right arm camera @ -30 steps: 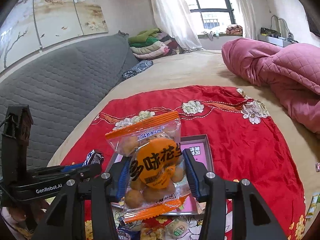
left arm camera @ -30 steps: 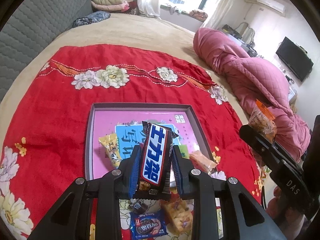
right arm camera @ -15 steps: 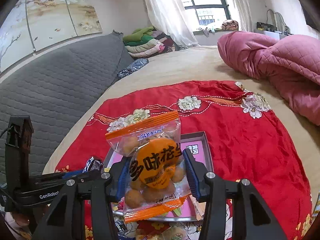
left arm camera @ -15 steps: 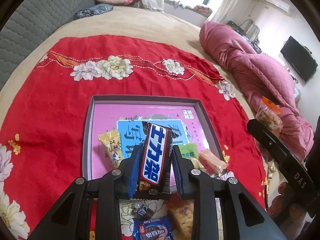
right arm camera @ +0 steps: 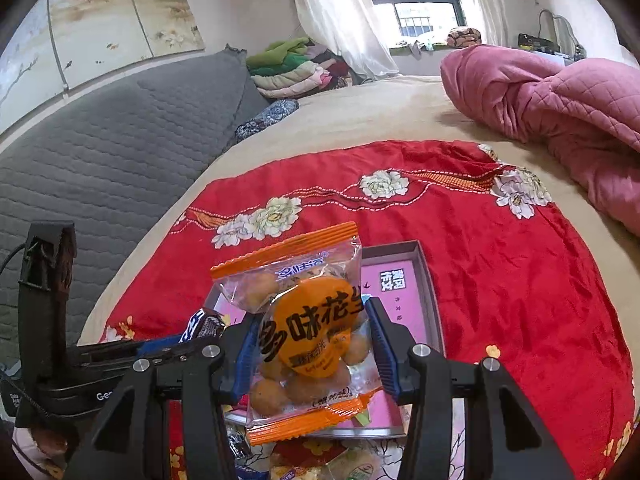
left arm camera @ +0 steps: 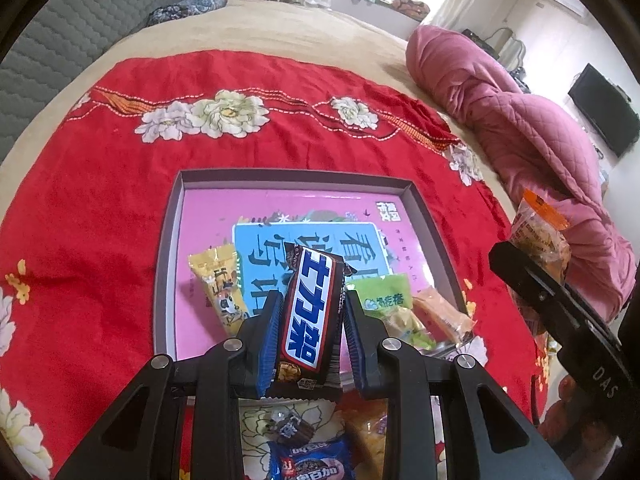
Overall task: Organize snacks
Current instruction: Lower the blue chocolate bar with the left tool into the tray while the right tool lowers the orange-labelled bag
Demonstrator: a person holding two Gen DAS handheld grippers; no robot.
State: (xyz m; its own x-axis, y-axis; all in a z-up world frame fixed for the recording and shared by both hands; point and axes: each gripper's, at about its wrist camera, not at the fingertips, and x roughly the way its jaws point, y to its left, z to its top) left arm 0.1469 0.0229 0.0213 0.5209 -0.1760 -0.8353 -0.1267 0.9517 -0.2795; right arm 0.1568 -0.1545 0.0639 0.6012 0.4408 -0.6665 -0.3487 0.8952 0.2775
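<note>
A: Daylight floods in through the window (right arm camera: 416, 4), which is blown out white.

B: Soft shadows, mild glare on the peanut packet (right arm camera: 304, 332). Strong fisheye bending and dark corner vignetting; the nearest wrappers are slightly soft.

Glossy film snack wrappers (left arm camera: 310, 304), probably cardboard tray (left arm camera: 168, 248), satiny red cloth (left arm camera: 100, 184).
</note>
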